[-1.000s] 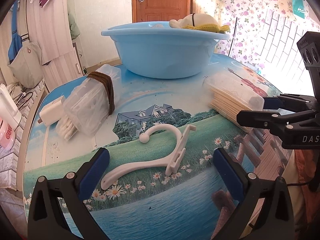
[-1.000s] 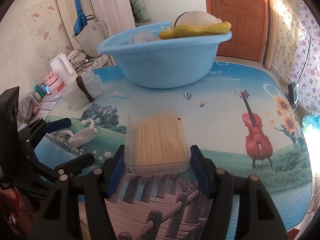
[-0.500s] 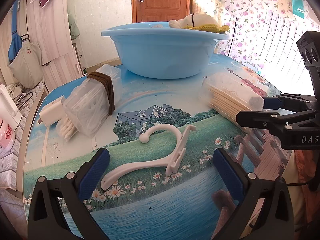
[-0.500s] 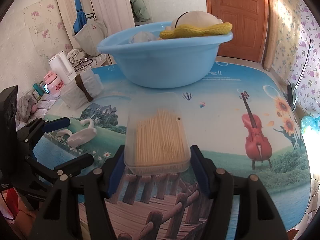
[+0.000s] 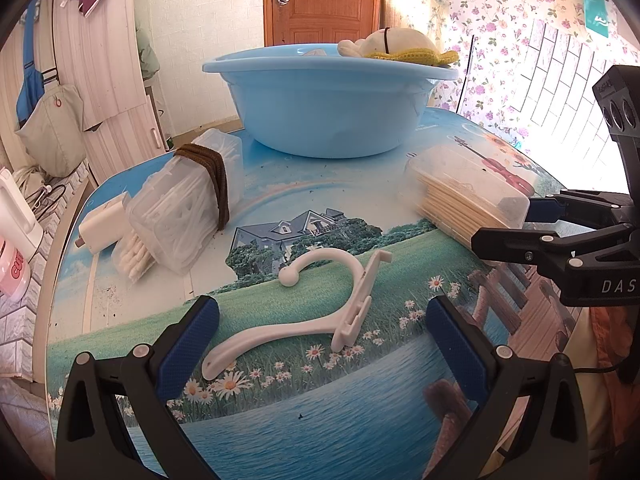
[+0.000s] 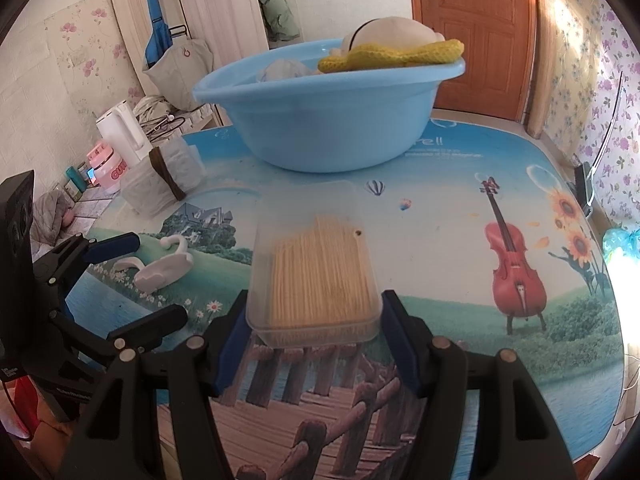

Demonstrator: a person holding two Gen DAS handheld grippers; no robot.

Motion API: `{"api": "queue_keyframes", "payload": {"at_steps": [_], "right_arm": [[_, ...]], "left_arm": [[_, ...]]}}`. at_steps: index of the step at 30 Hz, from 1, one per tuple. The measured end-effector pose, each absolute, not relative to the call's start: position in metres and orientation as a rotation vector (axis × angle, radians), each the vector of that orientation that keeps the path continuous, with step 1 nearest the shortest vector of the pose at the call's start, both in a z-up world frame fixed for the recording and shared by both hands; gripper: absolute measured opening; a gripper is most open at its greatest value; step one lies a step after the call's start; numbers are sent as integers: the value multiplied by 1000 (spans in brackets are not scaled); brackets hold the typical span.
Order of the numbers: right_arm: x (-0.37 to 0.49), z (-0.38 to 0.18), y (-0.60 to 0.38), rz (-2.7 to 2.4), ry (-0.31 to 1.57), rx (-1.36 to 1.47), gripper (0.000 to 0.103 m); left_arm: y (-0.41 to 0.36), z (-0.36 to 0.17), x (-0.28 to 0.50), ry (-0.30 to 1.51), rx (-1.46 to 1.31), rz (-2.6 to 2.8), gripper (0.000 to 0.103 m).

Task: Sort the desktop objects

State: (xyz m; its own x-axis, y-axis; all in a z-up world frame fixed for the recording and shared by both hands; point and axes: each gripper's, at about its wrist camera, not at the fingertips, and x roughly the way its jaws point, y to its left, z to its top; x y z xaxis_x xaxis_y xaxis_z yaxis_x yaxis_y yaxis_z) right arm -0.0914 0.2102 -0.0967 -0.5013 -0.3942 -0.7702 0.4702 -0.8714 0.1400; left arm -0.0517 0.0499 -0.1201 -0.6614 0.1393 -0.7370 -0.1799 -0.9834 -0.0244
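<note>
Printed vinyl, showing a lake, a meadow, a house and a red violin, is covering the round surface (image 5: 280, 432) that is carrying everything. Sitting at its far side is a big light-blue plastic basin (image 5: 328, 108), with a cream hat and a yellow knitted cloth (image 6: 392, 54) lying over its rim. Next in size, a clear box of cotton swabs (image 5: 188, 208) with a brown band wrapped around its middle is lying on the left part of the surface, a white plug adapter (image 5: 102, 228) touching its outer end. On the right, a clear box of toothpicks (image 6: 320, 276) is resting flat on the surface, and the right gripper (image 6: 316, 340) is sitting at its near end with the jaws spread to either side of it; the blue pads appear close to the box walls, but whether they are pressing on them cannot be told. Smallest, a white plastic hanger hook (image 5: 312, 304) is lying flat on the printed meadow, just ahead of the left gripper (image 5: 320, 344), whose jaws are standing wide apart with nothing between them. The hook is lying apart from both boxes, and nothing is lying between it and the left jaws. Beyond the left edge of the surface, a white kettle (image 6: 120, 128) and a pink container (image 6: 106, 164) are standing on a lower shelf.
</note>
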Motion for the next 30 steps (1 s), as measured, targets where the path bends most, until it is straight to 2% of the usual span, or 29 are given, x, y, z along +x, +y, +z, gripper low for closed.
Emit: {"api": "queue_keyframes", "payload": {"at_steps": [30], "right_arm": [[-90, -98, 208, -2358, 132, 1175, 63]], "left_arm": [[50, -120, -52, 74, -1197, 2715, 102]]}}
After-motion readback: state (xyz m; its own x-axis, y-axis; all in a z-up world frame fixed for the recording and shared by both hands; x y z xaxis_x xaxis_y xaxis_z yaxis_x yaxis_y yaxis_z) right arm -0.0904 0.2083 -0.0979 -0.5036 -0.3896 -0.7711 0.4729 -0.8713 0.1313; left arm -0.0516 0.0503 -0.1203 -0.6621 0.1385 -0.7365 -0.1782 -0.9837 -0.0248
